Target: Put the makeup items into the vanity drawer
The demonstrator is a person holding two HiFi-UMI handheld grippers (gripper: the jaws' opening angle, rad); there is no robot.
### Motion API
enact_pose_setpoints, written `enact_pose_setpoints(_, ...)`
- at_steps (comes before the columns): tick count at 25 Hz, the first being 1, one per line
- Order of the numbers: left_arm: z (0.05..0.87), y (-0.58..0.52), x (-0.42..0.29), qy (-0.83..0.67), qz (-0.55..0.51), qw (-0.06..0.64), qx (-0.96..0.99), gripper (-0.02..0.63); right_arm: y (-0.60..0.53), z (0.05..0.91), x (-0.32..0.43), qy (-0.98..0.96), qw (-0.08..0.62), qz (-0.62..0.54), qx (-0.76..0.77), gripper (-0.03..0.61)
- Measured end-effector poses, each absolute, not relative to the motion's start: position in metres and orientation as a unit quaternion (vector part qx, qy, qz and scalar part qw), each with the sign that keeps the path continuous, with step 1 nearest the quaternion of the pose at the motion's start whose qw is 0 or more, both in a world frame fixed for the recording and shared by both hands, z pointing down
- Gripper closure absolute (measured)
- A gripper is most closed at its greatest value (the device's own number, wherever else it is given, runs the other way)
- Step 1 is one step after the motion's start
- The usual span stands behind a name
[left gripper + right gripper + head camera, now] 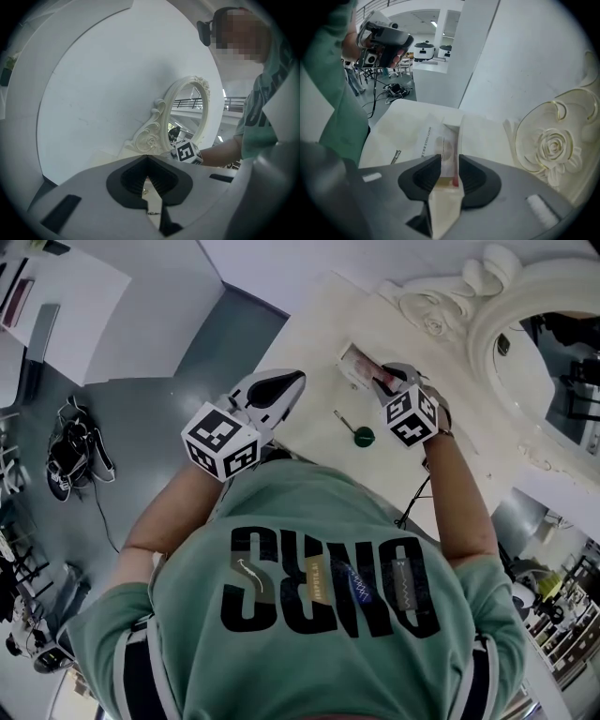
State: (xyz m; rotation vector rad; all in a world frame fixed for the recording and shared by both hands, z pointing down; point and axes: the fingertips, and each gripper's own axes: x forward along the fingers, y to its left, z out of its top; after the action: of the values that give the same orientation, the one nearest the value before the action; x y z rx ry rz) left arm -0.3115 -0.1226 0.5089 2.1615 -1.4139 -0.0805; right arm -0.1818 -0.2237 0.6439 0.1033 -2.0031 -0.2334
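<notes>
Your R gripper (pixel 382 379) is over the vanity top (pixel 309 329), pointing steeply nose-down w/ its tips at the small open drawer (pixel 349 358). In the R gripper view the jaws stand apart, one on each side of a clear pkt (pixel 446 149) w/ pinkish-red contents. The pkt sits right btwn the pads (pixel 423 176). They don't visibly squeeze it, so read this as open around the pkt, not a grip. The pkt's far end runs ahead of the tips, in btwn the drawer's white walls.

Ahead and to the right of the R gripper is the carved mirror frame (pixel 553 145), its rose close by. To the R gripper's left, on the vanity top, lies a green-capped item (pixel 364 437), near the gripper but not touching it and outside the drawer. A thin stick (pixel 342 416) lies just beside the green-capped item; I can't tell if they're one piece.

Your L gripper (pixel 147 159) is held about level at the vanity's near edge, apart from the drawer and the pkt. In the L gripper view its jaws meet at the tips w/ nothing btwn them, so it's closed and empty. Ahead of its tips you can see the R gripper's marker cube (pixel 187 152), w/ the mirror frame behind that.
</notes>
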Motion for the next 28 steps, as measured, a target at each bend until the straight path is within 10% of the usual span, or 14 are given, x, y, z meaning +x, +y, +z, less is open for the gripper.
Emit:
enact_pose_setpoints(14, 0.486, -0.114, -0.264, -0.506, -0.021, 0.249, 0.826, 0.615, -0.201, 0.563, -0.132, -0.889, 0.439, -0.07, 0.109, 0.451)
enact_pose_setpoints(28, 0.402, -0.155, -0.079, -0.424, -0.031, 0.177, 0.888, 0.615, -0.183, 0.419, 0.086, -0.944, 0.193, 0.052, 0.263, 0.485)
